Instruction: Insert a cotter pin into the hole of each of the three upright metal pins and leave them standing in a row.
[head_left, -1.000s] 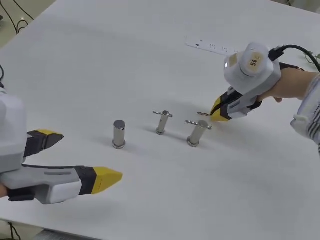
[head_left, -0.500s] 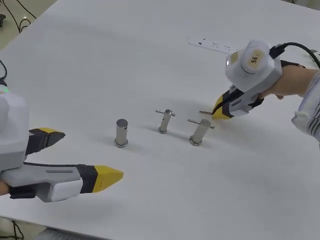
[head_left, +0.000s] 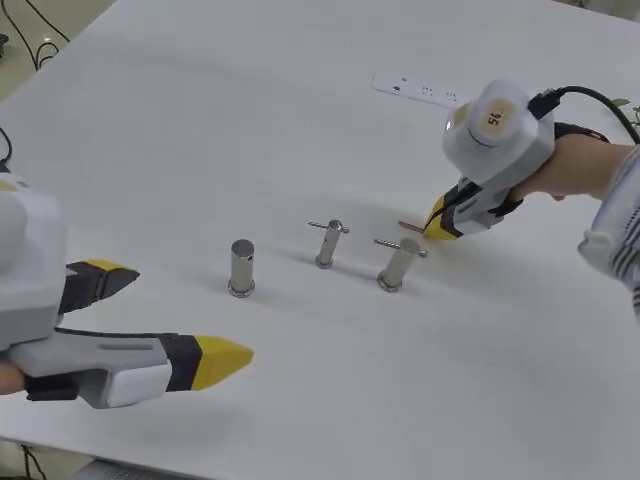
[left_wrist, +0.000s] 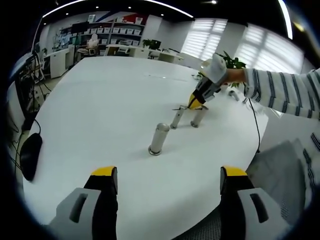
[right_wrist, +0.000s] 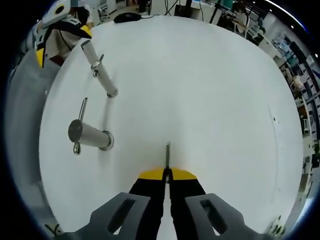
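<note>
Right gripper view: the right gripper (right_wrist: 166, 176) pinches a cotter pin (right_wrist: 167, 154) low over the table (right_wrist: 225, 100), just right of the row — its long axis runs straight out from the tips. Best to keep it level and carry it left to the bare metal pin (head_left: 241, 266). The left gripper (left_wrist: 169, 172) hangs near, jaws spread.

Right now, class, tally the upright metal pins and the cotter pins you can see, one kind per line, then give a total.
Upright metal pins: 3
Cotter pins: 3, two inserted, one in the right gripper
Total: 6
</note>
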